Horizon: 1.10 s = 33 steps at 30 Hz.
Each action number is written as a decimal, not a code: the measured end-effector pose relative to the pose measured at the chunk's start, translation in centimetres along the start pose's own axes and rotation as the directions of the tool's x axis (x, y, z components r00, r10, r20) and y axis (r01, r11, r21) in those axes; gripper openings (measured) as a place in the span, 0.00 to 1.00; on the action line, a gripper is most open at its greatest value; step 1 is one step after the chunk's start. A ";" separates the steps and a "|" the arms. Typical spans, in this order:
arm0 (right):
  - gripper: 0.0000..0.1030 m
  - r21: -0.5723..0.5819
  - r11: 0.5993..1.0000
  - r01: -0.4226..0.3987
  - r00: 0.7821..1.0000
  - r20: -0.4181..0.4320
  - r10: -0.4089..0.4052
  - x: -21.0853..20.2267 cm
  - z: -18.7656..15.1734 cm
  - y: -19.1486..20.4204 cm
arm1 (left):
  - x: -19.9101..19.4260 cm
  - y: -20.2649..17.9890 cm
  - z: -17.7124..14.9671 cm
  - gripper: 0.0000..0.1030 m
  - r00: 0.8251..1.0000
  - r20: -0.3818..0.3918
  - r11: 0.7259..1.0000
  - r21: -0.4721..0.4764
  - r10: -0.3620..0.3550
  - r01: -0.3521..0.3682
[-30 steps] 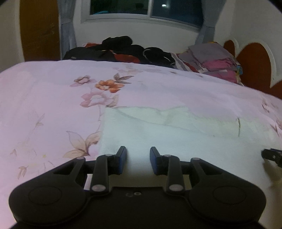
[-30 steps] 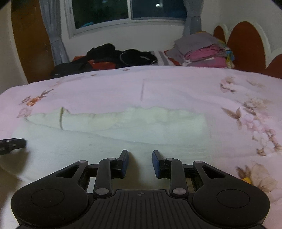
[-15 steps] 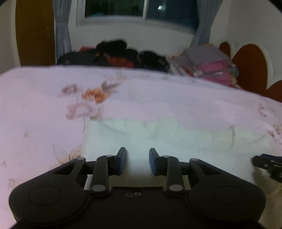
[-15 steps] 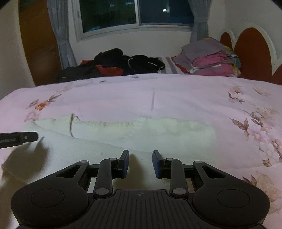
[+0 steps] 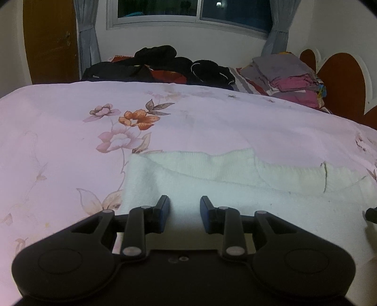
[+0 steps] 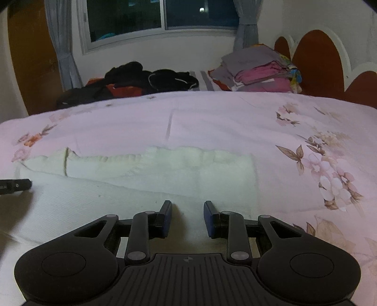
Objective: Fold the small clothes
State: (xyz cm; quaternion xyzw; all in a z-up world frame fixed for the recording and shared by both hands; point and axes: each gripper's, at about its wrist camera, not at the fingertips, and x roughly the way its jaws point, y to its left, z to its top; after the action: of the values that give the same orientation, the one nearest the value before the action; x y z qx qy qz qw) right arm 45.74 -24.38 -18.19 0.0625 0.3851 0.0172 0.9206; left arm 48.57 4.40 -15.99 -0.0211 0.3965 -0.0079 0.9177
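Hovering with fingers parted over the white garment (image 5: 235, 188), both grippers face dark clothes (image 5: 165, 63) beyond.

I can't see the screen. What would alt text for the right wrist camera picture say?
An open hand-held gripper hovers over the near edge of a white knit garment spread flat on a pink floral bedspread. Dark clothes and a folded stack of clothes lie behind it, under a dark window.
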 end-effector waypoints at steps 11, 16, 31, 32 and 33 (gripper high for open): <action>0.28 -0.030 0.999 0.035 0.998 -0.049 -0.036 -0.4 -1.1 -0.6 | -2.9 -0.9 -1.2 0.28 1.000 -0.012 1.000 0.012 -0.014 0.015; 0.28 -0.018 1.000 0.000 0.999 -0.037 -0.001 -1.4 -1.3 -0.2 | -3.7 -1.5 -2.8 0.29 0.999 -0.019 0.999 0.031 -0.027 0.027; 0.28 -0.021 1.000 -0.015 0.999 -0.029 0.014 -3.1 -2.5 -2.1 | -3.9 -1.7 -3.4 0.31 1.000 -0.019 0.997 0.080 -0.007 0.008; 0.28 -0.010 1.000 -0.010 1.000 -0.017 0.010 -3.5 -2.4 -2.4 | -4.0 -1.8 -3.4 0.31 1.000 -0.014 0.996 0.084 -0.002 0.003; 0.28 -0.001 1.000 -0.001 1.000 -0.003 0.001 -3.7 -2.4 -2.8 | -4.1 -1.8 -3.5 0.31 1.000 -0.010 0.996 0.085 0.001 0.000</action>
State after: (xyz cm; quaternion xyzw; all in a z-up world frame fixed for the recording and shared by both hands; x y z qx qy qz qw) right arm 41.39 -27.16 -17.58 0.0624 0.3862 0.0179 0.9201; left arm 43.27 2.63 -15.33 0.0181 0.4004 -0.0247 0.9158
